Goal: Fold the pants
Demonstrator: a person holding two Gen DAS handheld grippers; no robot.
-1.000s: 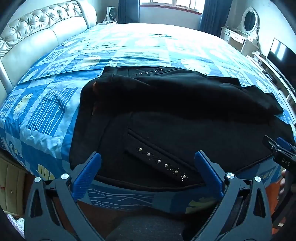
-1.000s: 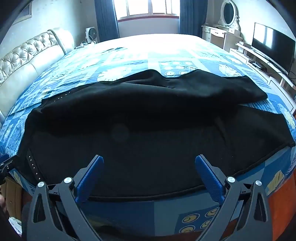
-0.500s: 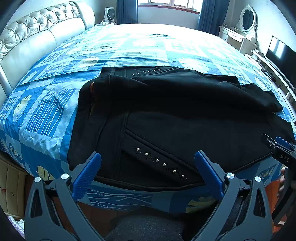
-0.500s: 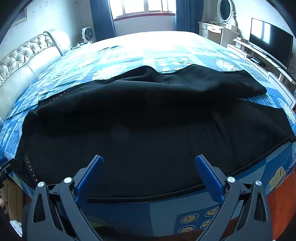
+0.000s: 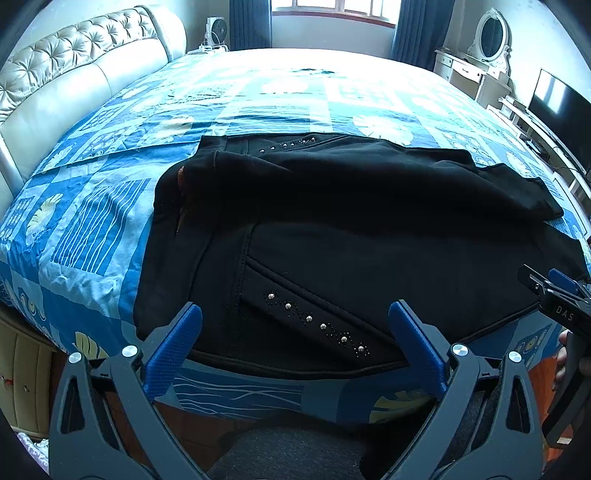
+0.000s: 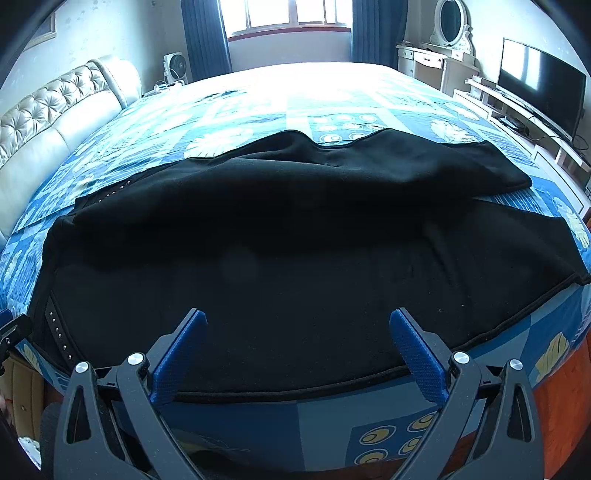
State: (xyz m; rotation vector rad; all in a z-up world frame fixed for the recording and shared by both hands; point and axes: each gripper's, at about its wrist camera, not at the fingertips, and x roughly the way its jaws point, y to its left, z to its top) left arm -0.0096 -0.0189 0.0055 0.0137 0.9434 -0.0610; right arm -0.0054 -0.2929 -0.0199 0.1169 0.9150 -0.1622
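The black studded fabric pants (image 5: 332, 229) lie spread lengthwise near the front edge of the blue patterned quilted bed (image 5: 258, 96), one leg folded over the other; the left gripper (image 5: 295, 325) hovers over the studded pocket, blue-padded fingers wide apart, empty; the right gripper (image 6: 295, 328) hangs likewise spread above the leg fabric.

The pants (image 5: 332, 229) are spread across the near part of the bed (image 5: 258, 103), one leg laid over the other. The headboard (image 5: 74, 81) is found at the left. A fan (image 6: 176, 68) is seen behind the bed, by the window (image 6: 284, 14). A mirror (image 6: 450, 22) and a TV (image 6: 539, 77) are placed at the right.
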